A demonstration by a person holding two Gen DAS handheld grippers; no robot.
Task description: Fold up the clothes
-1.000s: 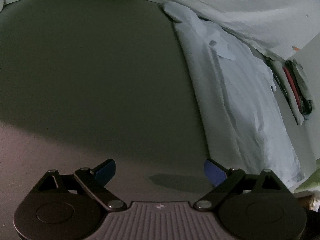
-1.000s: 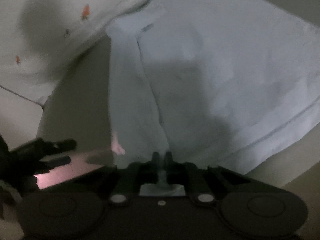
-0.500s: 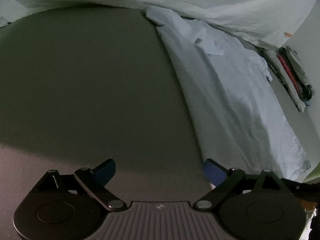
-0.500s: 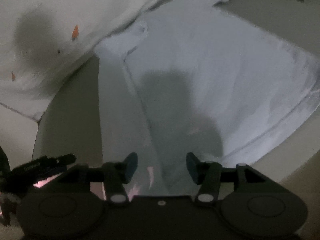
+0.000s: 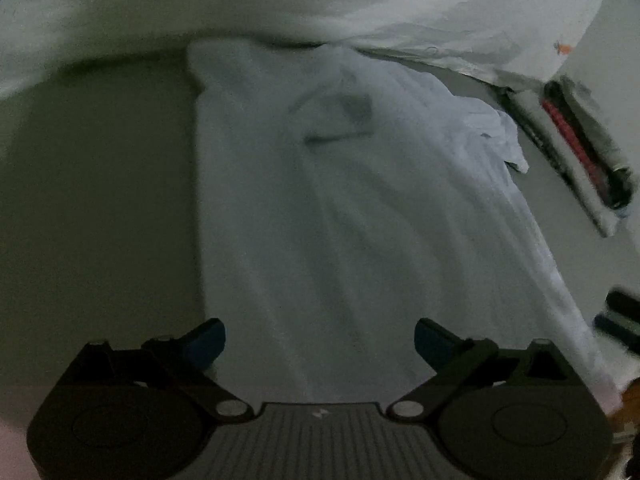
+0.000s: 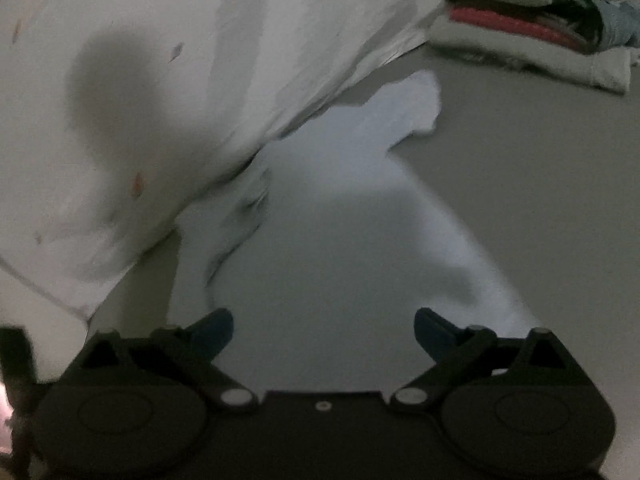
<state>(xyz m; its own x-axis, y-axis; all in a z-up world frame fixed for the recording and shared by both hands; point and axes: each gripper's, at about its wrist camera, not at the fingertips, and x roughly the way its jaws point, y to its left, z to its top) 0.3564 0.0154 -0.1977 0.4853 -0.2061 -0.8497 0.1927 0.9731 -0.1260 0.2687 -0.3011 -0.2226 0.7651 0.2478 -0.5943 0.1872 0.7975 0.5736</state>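
Note:
A pale blue shirt [image 5: 340,216] lies spread on the grey surface, its left side folded in to a straight edge and one sleeve sticking out at the right. The same shirt [image 6: 344,240] fills the middle of the right wrist view. Above its lower part my left gripper [image 5: 320,340] hovers, jaws still opening, wide apart, nothing pressed between the blue pads. My right gripper [image 6: 323,330] hangs over the cloth too, jaws opening wide, holding nothing. Its dark tips also poke in at the far right of the left wrist view.
A white sheet with small orange marks [image 5: 360,4] runs along the far side and covers the left part of the right wrist view [image 6: 140,100]. A stack of folded clothes [image 6: 540,28] with a red layer lies beyond the sleeve [image 5: 576,152]. Bare grey surface [image 5: 100,200] lies left of the shirt.
The right gripper let go of the shirt's edge and opened wide. Both grippers swung across so that the shirt now lies straight ahead of each; the folded stack has come into the right view.

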